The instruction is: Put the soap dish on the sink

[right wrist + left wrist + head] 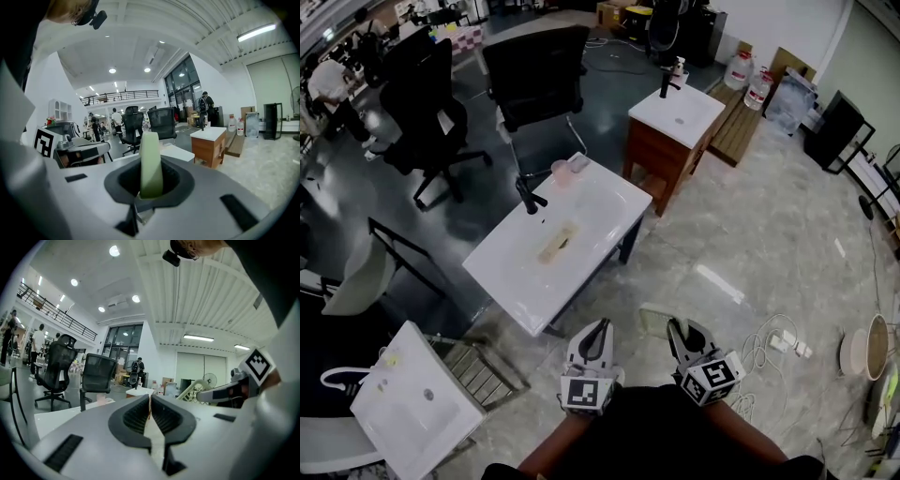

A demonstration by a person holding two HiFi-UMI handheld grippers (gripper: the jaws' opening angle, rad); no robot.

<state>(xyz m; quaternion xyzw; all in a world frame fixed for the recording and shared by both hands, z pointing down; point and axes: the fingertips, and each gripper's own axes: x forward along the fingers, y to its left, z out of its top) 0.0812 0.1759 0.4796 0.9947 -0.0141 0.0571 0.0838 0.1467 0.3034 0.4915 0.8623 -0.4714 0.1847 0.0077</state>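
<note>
A pale green soap dish stands on edge between the jaws of my right gripper, which is shut on it. In the head view the soap dish shows beside the right gripper, low over the marble floor. My left gripper is next to it, shut with nothing between its pads. The white sink with a black faucet stands ahead and to the left of both grippers, a short way off.
On the sink are a pink cup and a tan item in the basin. A second sink on a wooden cabinet stands farther back, a third white sink at lower left. Office chairs stand behind; cables lie at right.
</note>
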